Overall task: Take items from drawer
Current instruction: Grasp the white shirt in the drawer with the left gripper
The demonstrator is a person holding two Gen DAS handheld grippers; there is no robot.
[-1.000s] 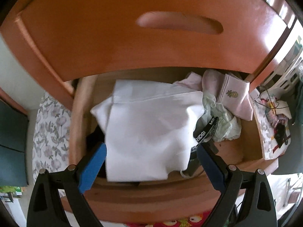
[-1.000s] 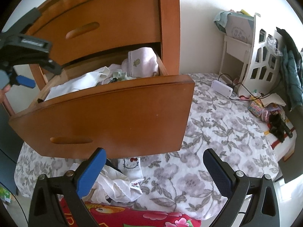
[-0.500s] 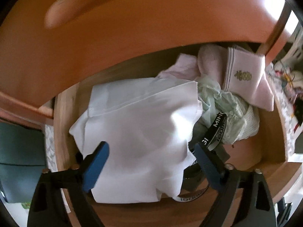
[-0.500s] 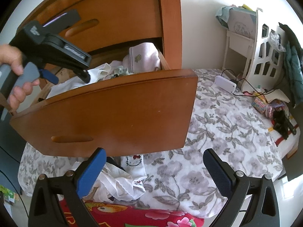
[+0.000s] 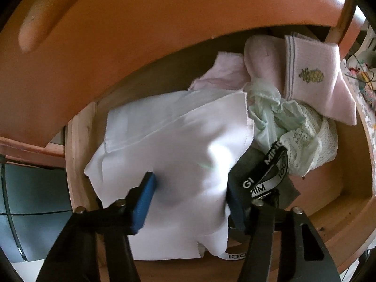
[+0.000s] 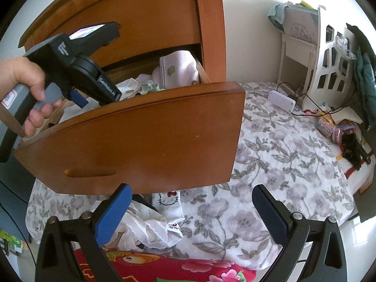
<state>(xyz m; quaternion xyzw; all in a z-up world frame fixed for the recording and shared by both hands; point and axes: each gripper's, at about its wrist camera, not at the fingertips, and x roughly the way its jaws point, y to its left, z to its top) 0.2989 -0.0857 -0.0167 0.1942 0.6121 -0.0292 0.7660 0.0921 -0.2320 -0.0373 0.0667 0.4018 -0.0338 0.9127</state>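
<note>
Folded white cloth [image 5: 174,155] lies in open wooden drawer [image 5: 338,213], left side; pink pineapple sock [image 5: 315,80] at back right, over mint lace garment [image 5: 296,129]; black lettered waistband [image 5: 270,166] btwn.

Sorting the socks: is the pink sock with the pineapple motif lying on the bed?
No, the pink sock lies inside the open drawer, at its back right corner beside the mint lace garment.

hidden: left gripper [image 6: 81,98] tips behind drawer [image 6: 145,136] front | white cloth [image 5: 169,164] covers near-left drawer floor | cut off: red cloth [image 6: 164,270] at bottom edge
</note>
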